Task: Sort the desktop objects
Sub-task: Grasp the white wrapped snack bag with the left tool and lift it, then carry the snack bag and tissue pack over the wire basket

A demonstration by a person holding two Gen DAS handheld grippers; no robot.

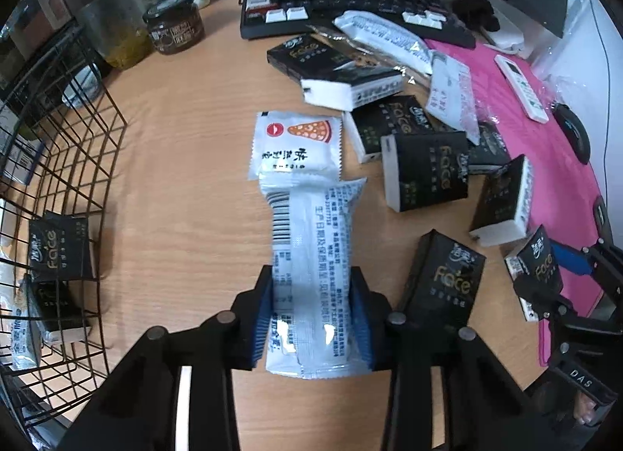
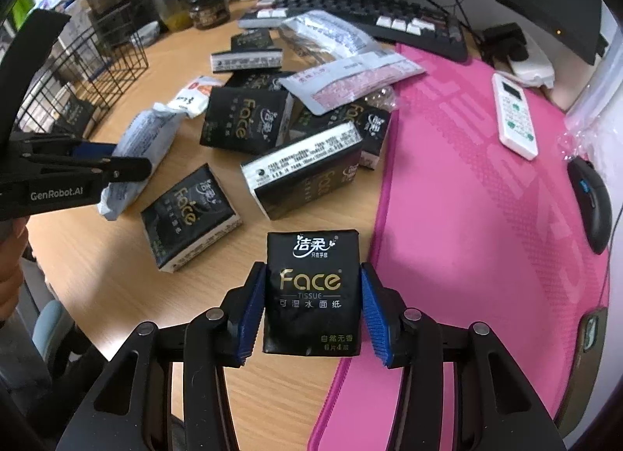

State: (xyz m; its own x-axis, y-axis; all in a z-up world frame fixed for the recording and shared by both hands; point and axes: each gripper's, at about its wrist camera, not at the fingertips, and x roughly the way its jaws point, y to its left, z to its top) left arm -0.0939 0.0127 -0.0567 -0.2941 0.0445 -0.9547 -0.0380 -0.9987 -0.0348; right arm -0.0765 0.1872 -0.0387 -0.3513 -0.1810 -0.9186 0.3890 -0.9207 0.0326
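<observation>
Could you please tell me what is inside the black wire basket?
The black wire basket holds at least two black Face tissue packs and a pale packet; its far side is cut off from view.

A glossy white plastic snack wrapper (image 1: 311,275) is catching glare above a matt, wood-grain desk (image 1: 187,186). Ribbed blue rubbery pads (image 2: 373,318) are flanking a shiny black film-wrapped tissue pack (image 2: 311,291), while a textured pink cloth mat (image 2: 486,217) and black wire basket (image 1: 78,131) are lying alongside.
</observation>
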